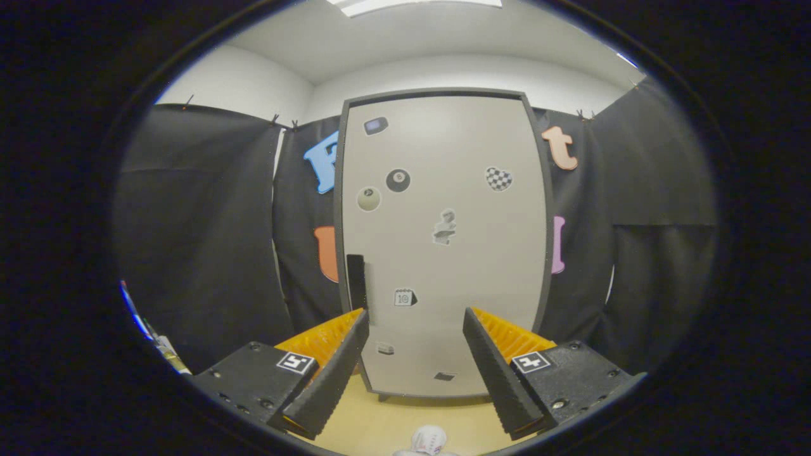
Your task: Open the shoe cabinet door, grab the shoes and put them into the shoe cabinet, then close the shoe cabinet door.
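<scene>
The shoe cabinet [443, 253] stands upright ahead of me, a tall pale-grey box with a dark frame. Its door is closed and dotted with several stickers. A dark vertical handle [355, 280] sits on the door's left side, just above my left fingertip. My gripper [415, 320] is open, its two fingers spread wide with nothing between them, held a short way in front of the door's lower half. A white shoe [428, 441] lies on the floor below and between the fingers, only its top showing.
The floor [405, 418] is light yellow wood, running from the fingers to the cabinet's base. Black cloth walls [203, 240] close in the booth on both sides of the cabinet. Some coloured items [152, 335] sit low at the far left.
</scene>
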{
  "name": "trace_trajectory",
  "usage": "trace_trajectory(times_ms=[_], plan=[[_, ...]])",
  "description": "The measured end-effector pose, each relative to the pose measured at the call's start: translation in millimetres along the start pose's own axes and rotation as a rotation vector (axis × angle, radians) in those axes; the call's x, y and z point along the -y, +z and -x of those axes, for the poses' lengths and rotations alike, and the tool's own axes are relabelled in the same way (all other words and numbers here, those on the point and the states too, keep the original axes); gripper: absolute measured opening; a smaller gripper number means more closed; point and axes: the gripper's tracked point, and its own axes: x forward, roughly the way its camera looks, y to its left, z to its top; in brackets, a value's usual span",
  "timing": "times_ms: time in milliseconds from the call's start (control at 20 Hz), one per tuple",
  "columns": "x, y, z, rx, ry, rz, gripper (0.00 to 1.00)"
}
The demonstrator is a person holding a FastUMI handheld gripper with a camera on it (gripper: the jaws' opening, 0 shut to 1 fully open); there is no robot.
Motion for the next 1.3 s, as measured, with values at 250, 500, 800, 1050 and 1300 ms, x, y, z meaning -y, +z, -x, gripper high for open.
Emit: trace_trajectory(times_ms=[250,500,800,1050,1300], plan=[[-47.8,-15.4,-68.5,-0.028,0.047,-0.015,0.98],[-69.5,-25.4,-138.9,-0.057,0.057,-0.022,0.98],[-73.6,-31.3,-181.6,-0.083,0.033,-0.048,0.93],[-69.2,-30.1,-194.1,-0.092,0.002,-0.063,0.86],[-67.5,-31.6,-194.8,-0.093,-0.043,-0.038,0.79]])
